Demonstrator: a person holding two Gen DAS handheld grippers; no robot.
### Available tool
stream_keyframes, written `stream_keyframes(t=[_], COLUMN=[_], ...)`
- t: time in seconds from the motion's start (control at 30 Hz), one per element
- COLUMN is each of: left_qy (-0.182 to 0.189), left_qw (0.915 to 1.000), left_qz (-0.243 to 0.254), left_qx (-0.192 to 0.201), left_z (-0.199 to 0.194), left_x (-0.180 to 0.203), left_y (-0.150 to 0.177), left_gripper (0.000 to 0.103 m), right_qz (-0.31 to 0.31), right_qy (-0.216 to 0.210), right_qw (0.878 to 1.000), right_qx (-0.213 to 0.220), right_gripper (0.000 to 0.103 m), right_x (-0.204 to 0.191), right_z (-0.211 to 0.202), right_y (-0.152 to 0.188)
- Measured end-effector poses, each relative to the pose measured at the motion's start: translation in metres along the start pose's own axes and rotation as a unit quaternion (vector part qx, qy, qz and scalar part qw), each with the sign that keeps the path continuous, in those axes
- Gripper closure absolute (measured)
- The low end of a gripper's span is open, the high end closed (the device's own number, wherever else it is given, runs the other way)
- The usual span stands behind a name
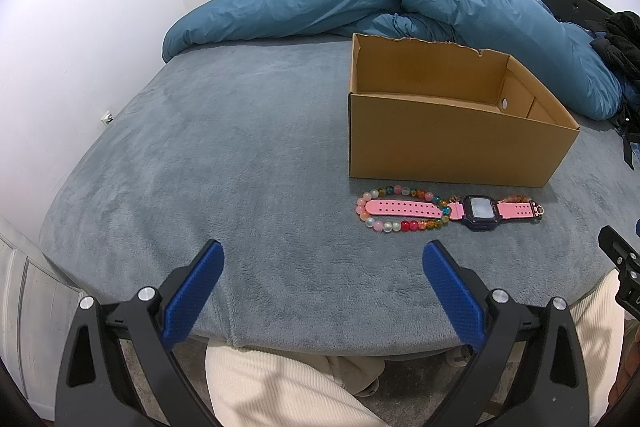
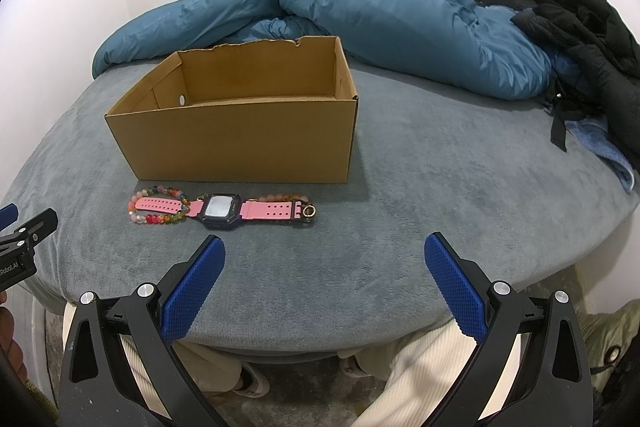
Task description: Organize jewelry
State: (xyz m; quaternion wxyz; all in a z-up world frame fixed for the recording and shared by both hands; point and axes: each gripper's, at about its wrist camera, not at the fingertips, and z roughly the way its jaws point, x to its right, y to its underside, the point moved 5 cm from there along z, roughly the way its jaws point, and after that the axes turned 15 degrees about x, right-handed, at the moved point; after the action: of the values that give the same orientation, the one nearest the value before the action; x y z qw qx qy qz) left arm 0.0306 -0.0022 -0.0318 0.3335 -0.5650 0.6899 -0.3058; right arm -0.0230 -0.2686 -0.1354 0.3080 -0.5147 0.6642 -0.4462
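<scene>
Left wrist view: left gripper [image 1: 323,255] spread wide, empty, hovering over grey blanket [image 1: 240,147]. Right gripper [image 2: 325,250] likewise released, nothing held. Ahead — pink watch [image 1: 476,211] laid flat, strap threaded through beaded bracelet [image 1: 394,214], second bracelet [image 2: 286,198] behind far strap. All just beside open cardboard box [image 1: 448,143] — probably staged for short transfers.

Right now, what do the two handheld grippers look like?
Both match: black plastic frames with triangular cutouts and silver bolt heads, each carrying two blue, dimple-textured finger pads. Left gripper; right gripper. White lettering marks the left gripper's side in the right wrist view. The person wears cream ribbed trousers.
</scene>
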Motion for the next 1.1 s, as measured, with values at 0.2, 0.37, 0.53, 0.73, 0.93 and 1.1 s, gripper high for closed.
stream_keyframes(t=[0.2,0.37,0.53,0.73,0.93,1.1], left_qy=[-0.001,-0.003,-0.003,-0.006,-0.005,0.022], left_qw=[1.0,1.0,0.9999,0.9997,0.9998,0.9994], left_qz=[-0.001,-0.007,-0.011,-0.023,-0.018,-0.021], left_qx=[0.0,-0.004,-0.005,-0.003,0.01,0.015], left_z=[0.0,0.005,0.01,0.017,0.026,0.043], left_x=[0.0,-0.004,-0.006,-0.011,-0.015,-0.015], left_y=[0.0,-0.002,-0.001,0.001,-0.001,-0.003], left_gripper=[0.006,0.006,0.006,0.006,0.006,0.006], right_qz=[0.0,0.0,-0.001,-0.006,-0.017,-0.028], right_qy=[0.001,0.001,0.0,-0.008,-0.032,-0.059], right_qw=[1.0,1.0,1.0,1.0,0.999,0.998], right_qx=[0.0,-0.001,-0.004,-0.004,0.0,0.006], right_gripper=[0.008,0.008,0.008,0.008,0.008,0.008], right_x=[-0.001,0.001,0.005,-0.003,-0.02,-0.041], right_z=[-0.001,-0.001,0.002,0.007,0.015,0.024], right_y=[0.0,-0.002,0.0,0.001,-0.002,-0.007])
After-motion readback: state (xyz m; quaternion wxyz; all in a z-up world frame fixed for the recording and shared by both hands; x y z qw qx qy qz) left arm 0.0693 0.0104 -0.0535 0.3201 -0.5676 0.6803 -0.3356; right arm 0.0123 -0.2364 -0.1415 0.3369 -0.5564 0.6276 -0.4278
